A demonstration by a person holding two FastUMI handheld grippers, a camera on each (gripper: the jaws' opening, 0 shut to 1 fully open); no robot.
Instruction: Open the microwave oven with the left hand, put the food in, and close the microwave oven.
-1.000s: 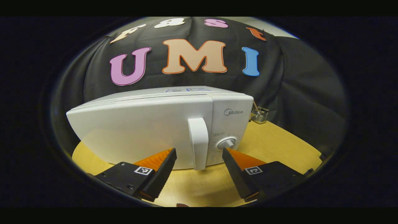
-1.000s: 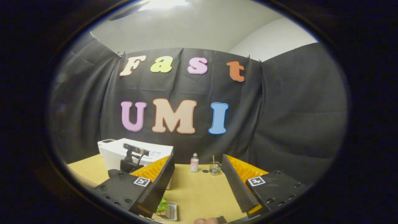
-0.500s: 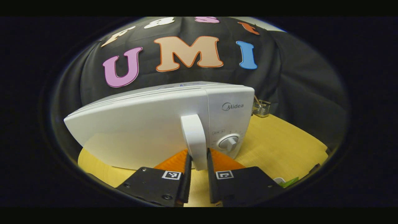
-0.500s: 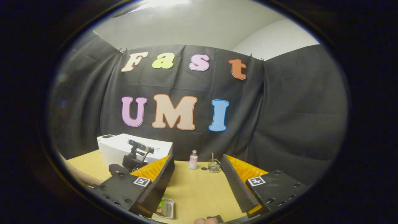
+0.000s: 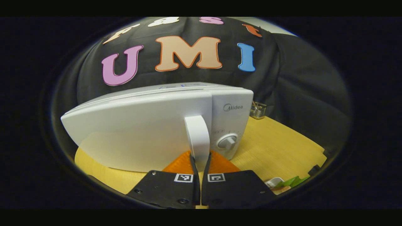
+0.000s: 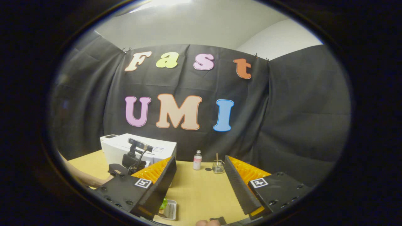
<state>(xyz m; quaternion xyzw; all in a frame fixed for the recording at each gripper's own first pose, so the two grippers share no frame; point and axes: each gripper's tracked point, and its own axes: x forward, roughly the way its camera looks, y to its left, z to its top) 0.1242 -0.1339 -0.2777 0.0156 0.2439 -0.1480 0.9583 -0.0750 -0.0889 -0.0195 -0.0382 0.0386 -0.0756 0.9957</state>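
Observation:
A white microwave (image 5: 138, 125) stands on the wooden table, and its door edge sits slightly proud of the control panel with the dial (image 5: 226, 142). My left gripper (image 5: 200, 157) is shut on the lower end of the vertical door handle (image 5: 197, 135). The food, a small white tray with green leaf (image 5: 284, 182), lies at the lower right. In the right gripper view the microwave (image 6: 150, 150) is far left, with the left gripper's camera mount (image 6: 133, 158) in front of it. My right gripper (image 6: 199, 161) hangs open and empty above the food tray (image 6: 168, 209).
A small bottle (image 6: 197, 159) and a glass jar with a stick (image 6: 217, 166) stand at the table's back by the black cloth. The jar (image 5: 257, 110) is right of the microwave. A person's forearm (image 6: 83, 178) reaches in from the left. Bare tabletop (image 6: 201, 191) lies ahead.
My left gripper moved in and shut on the door handle. The door edge now stands slightly out from the panel. The right gripper stayed open, drifting a little.

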